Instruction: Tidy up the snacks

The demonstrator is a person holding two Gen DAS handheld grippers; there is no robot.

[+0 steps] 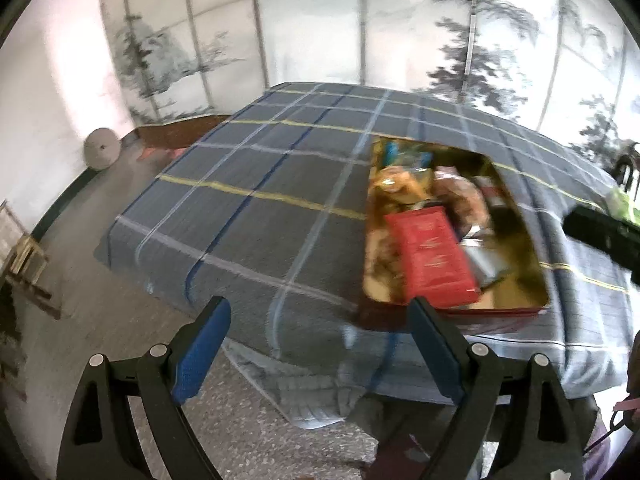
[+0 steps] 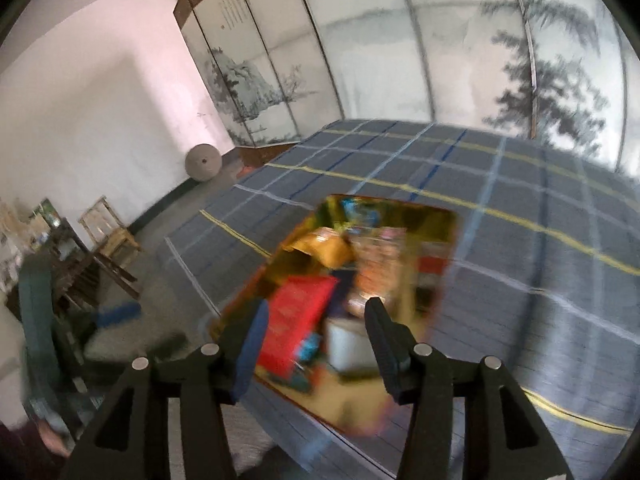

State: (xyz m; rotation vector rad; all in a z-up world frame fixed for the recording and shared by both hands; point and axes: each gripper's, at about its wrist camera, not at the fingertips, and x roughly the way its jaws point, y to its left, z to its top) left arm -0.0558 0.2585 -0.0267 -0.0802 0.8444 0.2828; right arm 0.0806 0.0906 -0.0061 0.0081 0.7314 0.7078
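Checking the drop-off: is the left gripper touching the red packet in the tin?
Apart. Left wrist view: the left gripper hangs wide open short of the tin; the red packet lies inside, beyond its fingertips.

A glossy golden metal tin (image 1: 516,204) sits on matt plaid cloth (image 1: 260,168).

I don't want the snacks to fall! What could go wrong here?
The tin sits close to the edge of the bed, so a bump could tip it off. The red packet rests on the heap and could slide out. Both pictures are blurry, so it is easy to miss a grab.
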